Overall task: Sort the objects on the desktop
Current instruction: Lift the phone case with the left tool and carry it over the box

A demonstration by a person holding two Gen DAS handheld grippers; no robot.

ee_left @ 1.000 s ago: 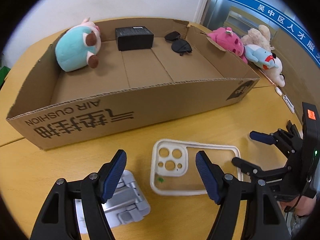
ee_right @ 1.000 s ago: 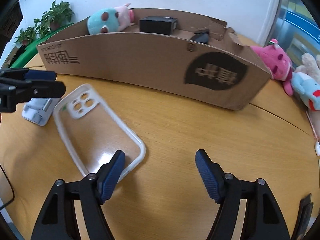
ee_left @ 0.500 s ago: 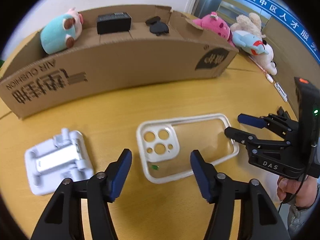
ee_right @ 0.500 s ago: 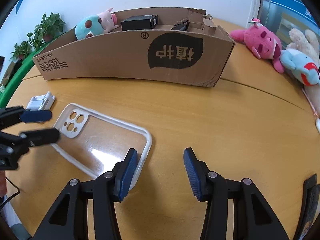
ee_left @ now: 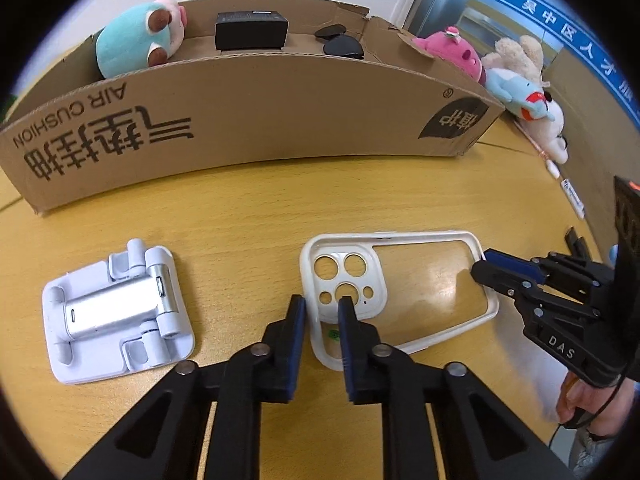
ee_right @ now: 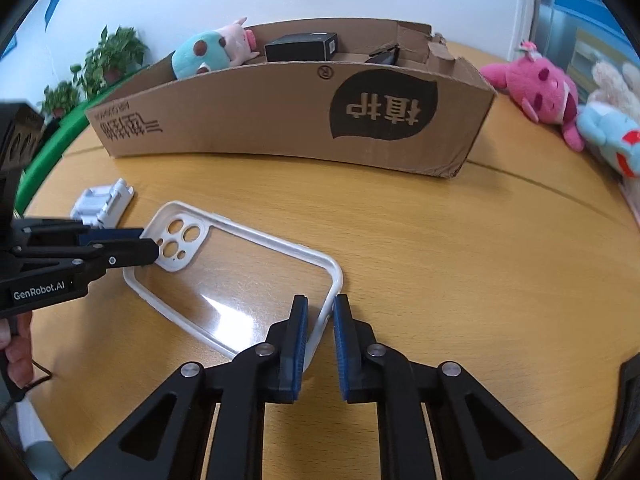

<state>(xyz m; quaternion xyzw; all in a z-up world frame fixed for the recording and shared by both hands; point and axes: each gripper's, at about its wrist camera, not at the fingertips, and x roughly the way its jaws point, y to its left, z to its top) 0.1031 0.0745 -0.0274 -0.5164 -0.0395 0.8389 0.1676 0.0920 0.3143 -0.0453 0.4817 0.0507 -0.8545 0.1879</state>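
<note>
Clear phone case [ee_left: 400, 292], white-rimmed, lies flat on the bench [ee_left: 260, 216], lower centre of both wrist views, camera cut-outs up. Left claw [ee_left: 322, 312] has narrowed onto the rim at the camera end, one finger outside the rim, one over the cut-out panel; right claw [ee_right: 320, 312] straddles the opposite short rim the same way. Both look closed on the rim, though firm contact can't be confirmed. Gripping both ends probably keeps the floppy case from flexing on the lift. White folding phone stand [ee_left: 116, 312] sits just beside it, lower left. Cardboard box [ee_left: 240, 108] behind already holds a teal plush [ee_left: 140, 40], black box [ee_left: 252, 36] and sunglasses [ee_left: 340, 42]: likely the destination.
</note>
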